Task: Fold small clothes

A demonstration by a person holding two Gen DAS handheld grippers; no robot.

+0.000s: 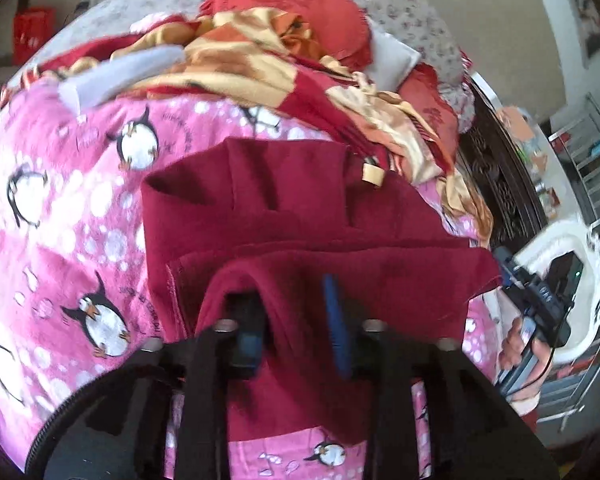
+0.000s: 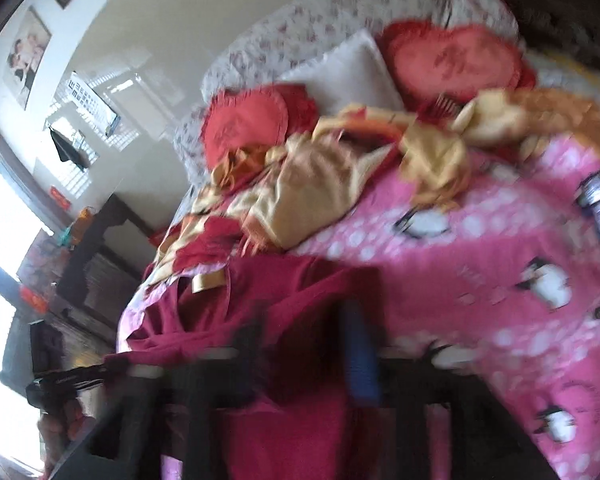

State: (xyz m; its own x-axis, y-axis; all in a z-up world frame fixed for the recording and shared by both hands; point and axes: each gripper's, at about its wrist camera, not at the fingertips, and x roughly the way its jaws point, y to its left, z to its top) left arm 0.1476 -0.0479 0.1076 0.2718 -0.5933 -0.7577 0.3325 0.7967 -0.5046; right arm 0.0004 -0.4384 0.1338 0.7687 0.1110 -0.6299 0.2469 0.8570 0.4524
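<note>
A small maroon garment (image 1: 300,220) lies on a pink penguin-print blanket (image 1: 60,200), with a tan label near its top edge. My left gripper (image 1: 296,320) is shut on a fold of the garment, and cloth drapes over its left finger. In the right wrist view, which is blurred, the same maroon garment (image 2: 260,300) hangs between and over the fingers of my right gripper (image 2: 308,352), which appears shut on it. The right gripper also shows at the right edge of the left wrist view (image 1: 540,304), held in a hand beside the garment's right corner.
A crumpled red and gold cloth (image 1: 284,64) lies behind the garment, with red heart pillows (image 2: 452,60) and a white pillow (image 2: 348,72) beyond. A grey folded cloth (image 1: 120,76) lies at the far left. A dark cabinet (image 1: 500,192) and a metal rack (image 1: 588,168) stand right of the bed.
</note>
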